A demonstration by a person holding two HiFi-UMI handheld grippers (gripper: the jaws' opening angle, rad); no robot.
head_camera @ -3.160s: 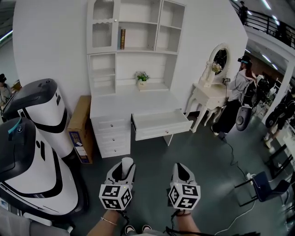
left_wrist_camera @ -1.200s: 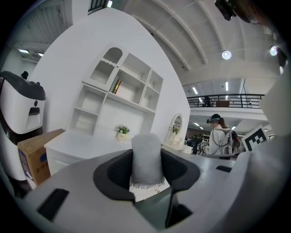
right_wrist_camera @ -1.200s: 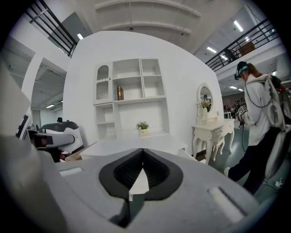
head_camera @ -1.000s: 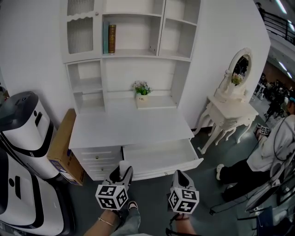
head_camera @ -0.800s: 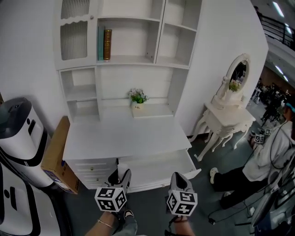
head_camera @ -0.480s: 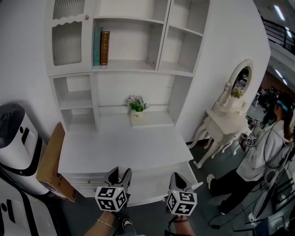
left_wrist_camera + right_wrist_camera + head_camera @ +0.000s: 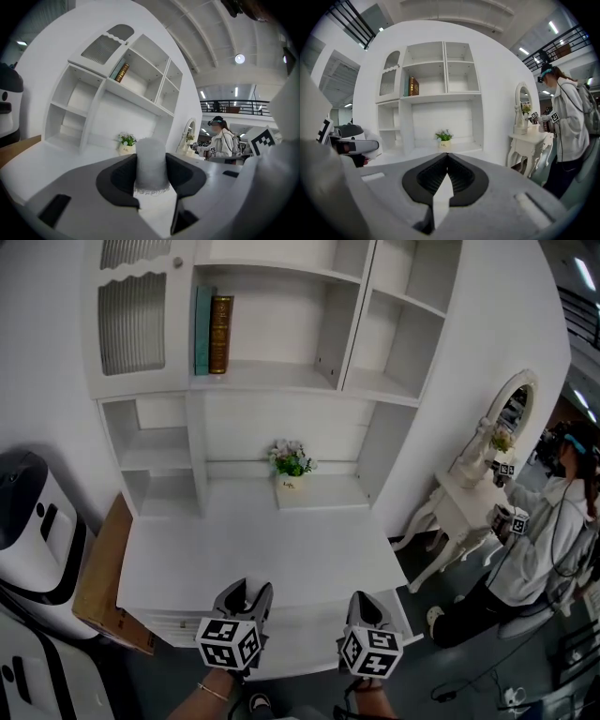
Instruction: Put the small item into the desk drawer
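My left gripper (image 7: 150,174) is shut on the small item (image 7: 150,152), a white, fuzzy, upright cylinder with a frilled lower edge, pressed between the two dark pads. In the head view the left gripper (image 7: 245,592) hangs at the white desk's (image 7: 253,554) front edge. The right gripper (image 7: 362,604) is level with it to the right and is shut on nothing, its pads meeting in the right gripper view (image 7: 447,165). The open desk drawer (image 7: 307,638) shows between and below the two grippers; most of its inside is hidden.
A potted plant (image 7: 292,465) stands at the back of the desktop under a white hutch with books (image 7: 213,334). A cardboard box (image 7: 97,570) and a white machine (image 7: 30,521) stand left. A dressing table (image 7: 472,495) and a person (image 7: 553,521) are right.
The view has closed in on the desk, which now fills the frame. Both grippers stay low and side by side, the left still holding the item.
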